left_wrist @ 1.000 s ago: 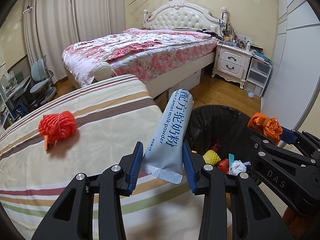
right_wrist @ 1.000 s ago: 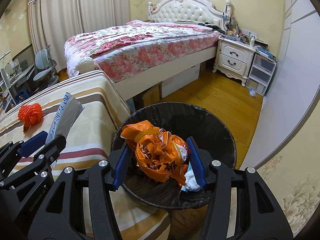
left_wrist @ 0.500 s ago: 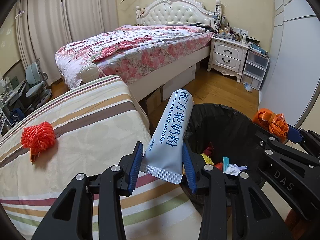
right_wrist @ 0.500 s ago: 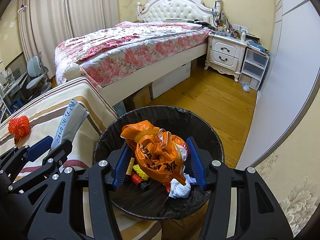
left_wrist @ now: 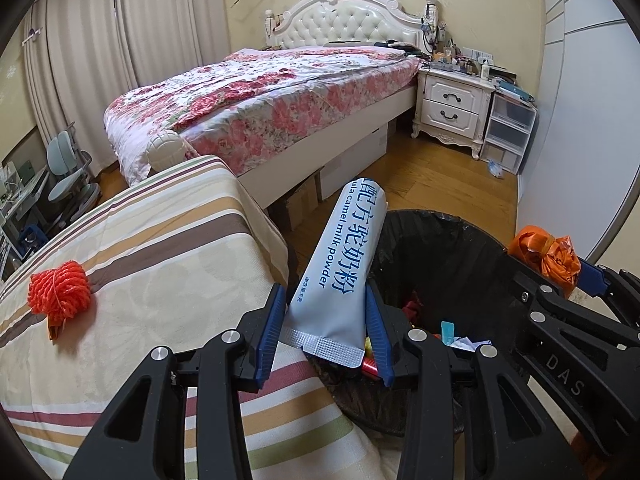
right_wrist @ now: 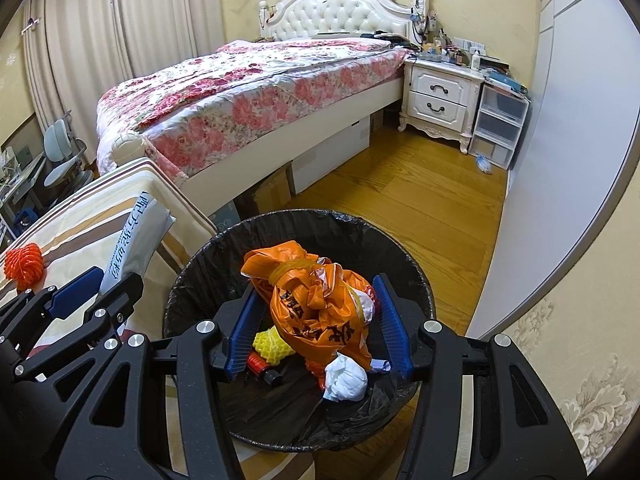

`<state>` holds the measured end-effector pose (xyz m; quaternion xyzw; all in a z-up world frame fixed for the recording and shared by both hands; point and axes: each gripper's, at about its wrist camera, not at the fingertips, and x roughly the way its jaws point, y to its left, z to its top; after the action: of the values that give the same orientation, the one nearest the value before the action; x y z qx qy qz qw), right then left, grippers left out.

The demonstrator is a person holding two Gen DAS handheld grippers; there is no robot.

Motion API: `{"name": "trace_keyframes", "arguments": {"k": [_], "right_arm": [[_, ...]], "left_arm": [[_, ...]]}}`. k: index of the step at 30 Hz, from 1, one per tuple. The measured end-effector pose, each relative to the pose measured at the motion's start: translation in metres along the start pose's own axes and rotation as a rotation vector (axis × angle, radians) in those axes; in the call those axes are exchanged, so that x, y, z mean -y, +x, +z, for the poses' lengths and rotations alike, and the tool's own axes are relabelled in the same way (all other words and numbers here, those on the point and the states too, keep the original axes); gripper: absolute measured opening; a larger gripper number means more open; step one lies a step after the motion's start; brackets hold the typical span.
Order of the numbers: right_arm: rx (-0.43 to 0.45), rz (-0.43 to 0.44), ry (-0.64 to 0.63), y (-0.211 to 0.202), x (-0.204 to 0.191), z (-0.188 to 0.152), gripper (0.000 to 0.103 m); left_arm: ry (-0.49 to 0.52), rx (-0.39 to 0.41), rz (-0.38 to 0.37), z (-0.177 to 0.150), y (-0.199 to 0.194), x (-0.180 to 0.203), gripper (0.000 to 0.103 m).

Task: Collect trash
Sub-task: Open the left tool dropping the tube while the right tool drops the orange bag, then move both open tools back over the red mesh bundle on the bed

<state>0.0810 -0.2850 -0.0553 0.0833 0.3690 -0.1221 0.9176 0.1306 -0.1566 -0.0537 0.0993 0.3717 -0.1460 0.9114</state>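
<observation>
While our left gripper [left_wrist: 326, 330] clamps the milk powder sachet [left_wrist: 340, 272] at the bin [right_wrist: 416, 280] rim, our right gripper [right_wrist: 316, 320] holds the orange bag [right_wrist: 320, 308] above the bin's trash.

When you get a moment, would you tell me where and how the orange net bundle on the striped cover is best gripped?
Grip the orange net bundle across its rounded middle, coming down from above with the jaws spread wide. It lies loose and squashy on the striped cover, apart from everything else, so the jaws can probably close from either side.
</observation>
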Motion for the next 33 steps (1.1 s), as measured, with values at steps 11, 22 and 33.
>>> {"name": "trace_keyframes", "arguments": {"k": [11, 22, 33], "right_arm": [[-0.002, -0.012, 0.018, 0.004, 0.007, 0.003, 0.064], [0.000, -0.015, 0.026, -0.001, 0.007, 0.002, 0.064], [-0.025, 0.074, -0.032, -0.013, -0.042, -0.015, 0.067]], "left_arm": [[-0.012, -0.007, 0.006, 0.000, 0.004, -0.002, 0.065], [-0.029, 0.007, 0.027, -0.004, -0.010, -0.018, 0.071], [-0.082, -0.001, 0.115, -0.036, -0.036, -0.079, 0.071]]}}
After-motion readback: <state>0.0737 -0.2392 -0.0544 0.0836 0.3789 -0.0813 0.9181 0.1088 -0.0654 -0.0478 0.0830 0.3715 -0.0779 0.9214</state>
